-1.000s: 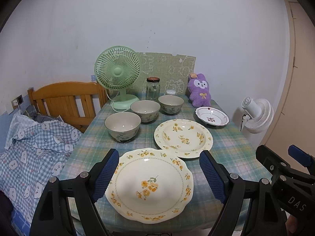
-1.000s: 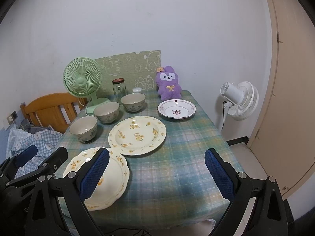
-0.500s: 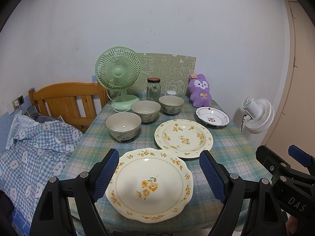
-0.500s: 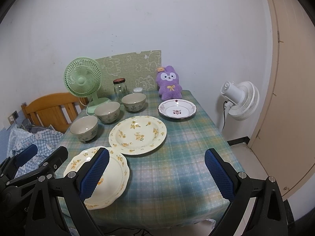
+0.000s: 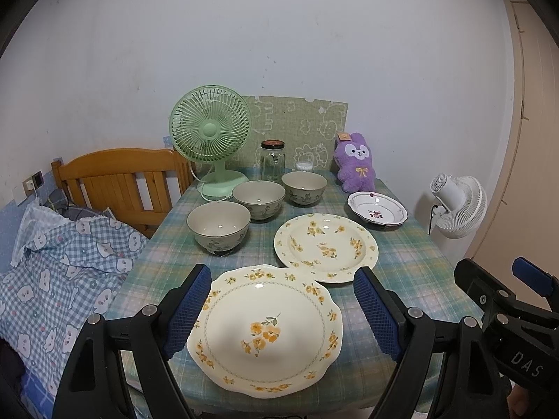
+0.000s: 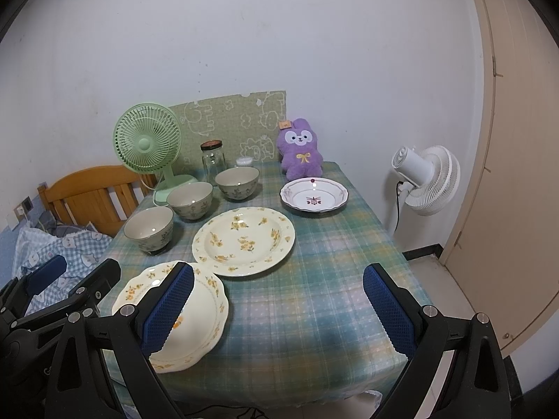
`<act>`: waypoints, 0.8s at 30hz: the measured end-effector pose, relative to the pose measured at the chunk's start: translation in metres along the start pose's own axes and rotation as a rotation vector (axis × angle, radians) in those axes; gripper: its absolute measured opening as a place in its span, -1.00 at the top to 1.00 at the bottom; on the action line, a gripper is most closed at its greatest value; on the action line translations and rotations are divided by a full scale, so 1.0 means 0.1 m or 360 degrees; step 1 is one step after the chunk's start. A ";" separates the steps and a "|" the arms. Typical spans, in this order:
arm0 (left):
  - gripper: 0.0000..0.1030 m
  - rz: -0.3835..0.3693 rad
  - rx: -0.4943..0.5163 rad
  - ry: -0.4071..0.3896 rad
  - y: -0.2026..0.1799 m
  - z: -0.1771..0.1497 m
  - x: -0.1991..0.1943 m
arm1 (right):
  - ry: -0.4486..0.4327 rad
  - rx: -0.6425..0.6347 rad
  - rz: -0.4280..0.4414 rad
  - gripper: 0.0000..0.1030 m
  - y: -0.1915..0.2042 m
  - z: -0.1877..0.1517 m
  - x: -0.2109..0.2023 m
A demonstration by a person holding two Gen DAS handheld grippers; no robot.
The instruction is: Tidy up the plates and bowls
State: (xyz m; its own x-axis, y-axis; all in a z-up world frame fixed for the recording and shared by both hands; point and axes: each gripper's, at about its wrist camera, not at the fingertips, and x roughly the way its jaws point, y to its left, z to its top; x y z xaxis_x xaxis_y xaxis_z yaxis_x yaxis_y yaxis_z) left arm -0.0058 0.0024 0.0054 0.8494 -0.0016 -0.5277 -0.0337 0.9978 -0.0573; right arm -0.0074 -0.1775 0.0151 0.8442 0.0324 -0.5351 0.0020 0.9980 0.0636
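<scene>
On the checked tablecloth lie a scalloped cream plate with yellow flowers (image 5: 265,331) (image 6: 199,310) at the near edge, a round yellow-flowered plate (image 5: 325,247) (image 6: 244,241) behind it, and a small white plate with a red motif (image 5: 377,208) (image 6: 314,197) at the far right. Three grey-green bowls (image 5: 218,226) (image 5: 258,199) (image 5: 304,187) stand in a diagonal row on the left. My left gripper (image 5: 283,310) is open, its pads either side of the scalloped plate and above it. My right gripper (image 6: 279,314) is open over bare cloth at the near right.
At the back stand a green desk fan (image 5: 211,139), a glass jar (image 5: 272,160), a purple plush rabbit (image 5: 356,167) and a green board against the wall. A wooden chair (image 5: 118,181) and checked bedding are on the left. A white floor fan (image 6: 426,178) stands on the right.
Both views have shifted very slightly. The dishes have not moved and both grippers stay open.
</scene>
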 end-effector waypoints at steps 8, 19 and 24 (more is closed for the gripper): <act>-0.64 0.0027 0.0007 -0.0021 -0.01 0.00 0.00 | -0.0002 -0.0008 0.0017 -0.92 0.01 0.02 -0.01; -0.62 0.0044 0.0021 -0.0026 0.00 0.00 0.03 | 0.0002 -0.0010 0.0023 -0.92 0.02 0.03 0.03; -0.61 0.0085 0.0032 -0.0029 0.04 0.01 0.08 | 0.0028 -0.0011 0.0056 -0.92 0.11 0.07 0.12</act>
State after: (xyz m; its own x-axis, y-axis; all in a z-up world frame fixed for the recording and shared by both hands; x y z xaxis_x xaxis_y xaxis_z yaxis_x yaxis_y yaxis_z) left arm 0.0011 0.0062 0.0019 0.8562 0.0524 -0.5140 -0.0686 0.9976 -0.0125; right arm 0.0062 -0.1662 0.0155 0.8343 0.0685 -0.5471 -0.0316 0.9966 0.0767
